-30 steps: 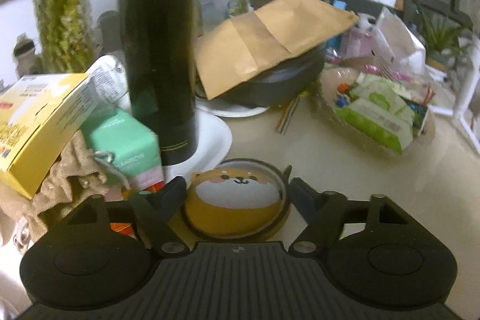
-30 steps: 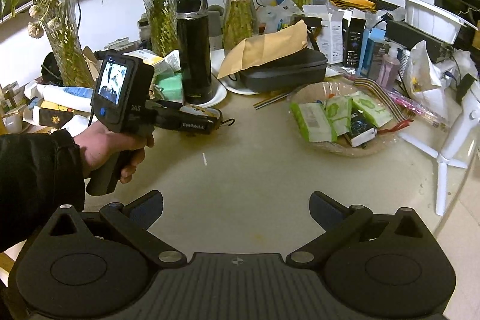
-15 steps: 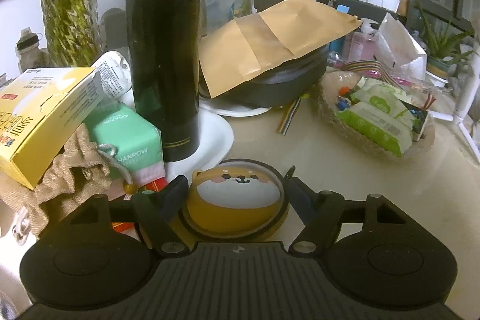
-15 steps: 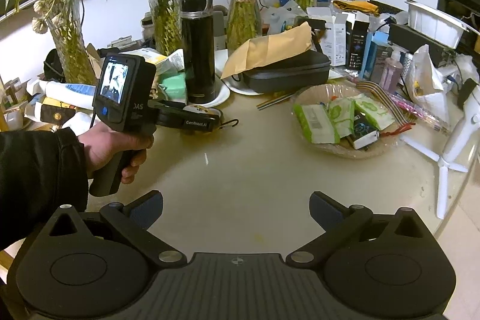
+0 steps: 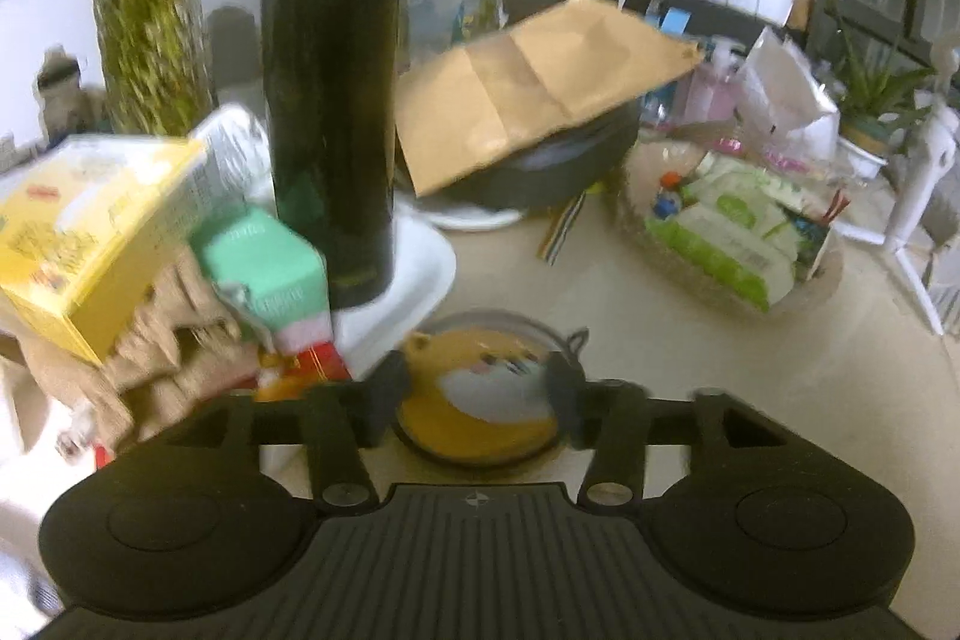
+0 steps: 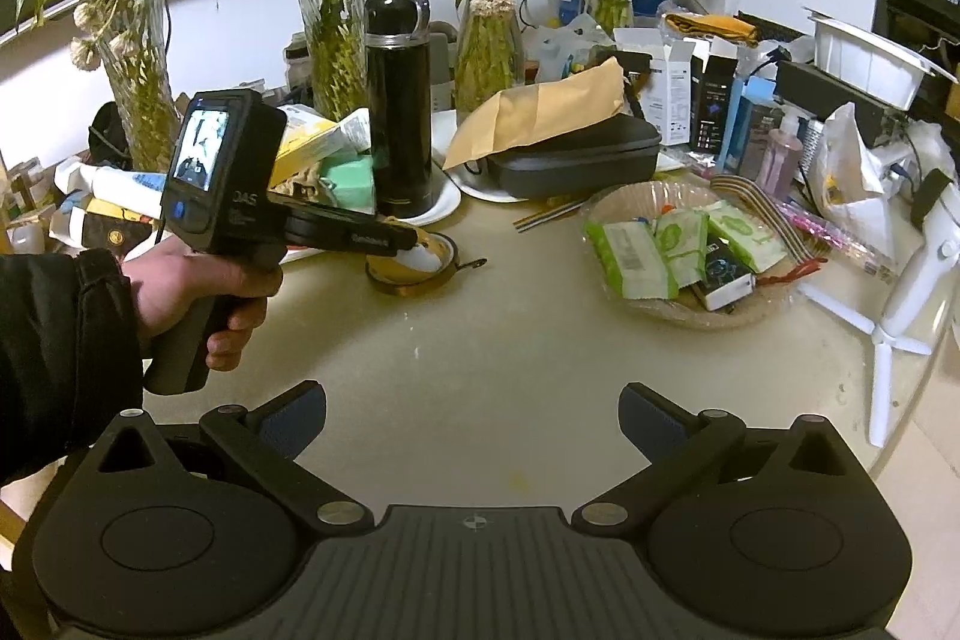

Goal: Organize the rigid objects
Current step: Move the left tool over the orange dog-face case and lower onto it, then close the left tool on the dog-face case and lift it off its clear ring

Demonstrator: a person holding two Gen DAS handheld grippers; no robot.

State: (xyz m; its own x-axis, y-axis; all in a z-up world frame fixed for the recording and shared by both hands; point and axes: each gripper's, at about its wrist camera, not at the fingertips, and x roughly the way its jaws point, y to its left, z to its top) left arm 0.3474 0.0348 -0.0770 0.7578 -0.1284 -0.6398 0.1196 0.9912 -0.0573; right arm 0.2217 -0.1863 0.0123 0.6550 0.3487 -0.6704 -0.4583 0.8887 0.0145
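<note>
Left gripper (image 5: 477, 391) just pinched in on the round shiba tin (image 5: 480, 400) beside the black thermos (image 5: 330, 112), so it looks grabbed and ready to lift. Right gripper (image 6: 471, 421) hangs wide open, holding nothing.

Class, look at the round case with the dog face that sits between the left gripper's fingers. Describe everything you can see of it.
The round case is a flat disc with an orange top bearing a cartoon dog face with a white muzzle, edged by a dark rim; a small dark loop sticks out at its side. It lies face up on the beige table, just in front of the white plate. The left gripper brackets it, one finger close against each side; motion blur hides whether they press.
</note>
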